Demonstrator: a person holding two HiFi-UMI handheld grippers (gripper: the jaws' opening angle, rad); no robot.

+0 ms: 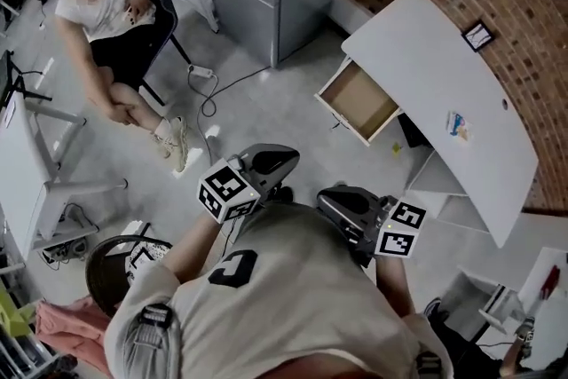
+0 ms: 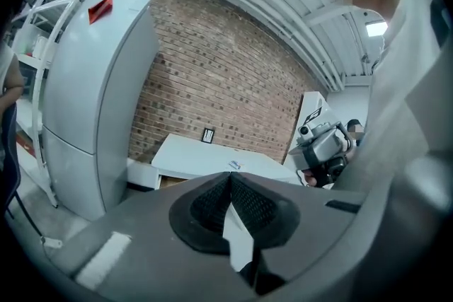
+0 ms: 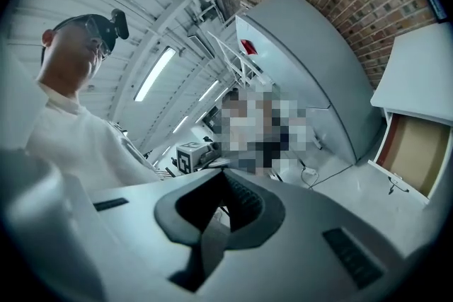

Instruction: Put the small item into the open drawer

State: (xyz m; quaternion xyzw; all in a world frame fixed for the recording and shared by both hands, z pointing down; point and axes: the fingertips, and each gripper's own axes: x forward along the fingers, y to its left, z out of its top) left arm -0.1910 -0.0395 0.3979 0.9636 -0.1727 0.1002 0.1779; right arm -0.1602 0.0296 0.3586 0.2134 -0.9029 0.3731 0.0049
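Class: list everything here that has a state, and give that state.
drawer: open, nothing visible inside.
small item: lying on the desk, not held.
left gripper: jaws shut, empty.
right gripper: jaws shut, empty.
grey fridge: doors shut.

The item (image 1: pixel 457 125) near the desk's (image 1: pixel 417 49) front edge is showing too small to identify; the right gripper view is cropping the drawer (image 3: pixel 414 152).

Floor (image 1: pixel 284 113) before open drawer (image 1: pixel 359 100) free; drawer open from above; desk (image 1: pixel 426 58) behind, power strip (image 1: pixel 201 71) far left
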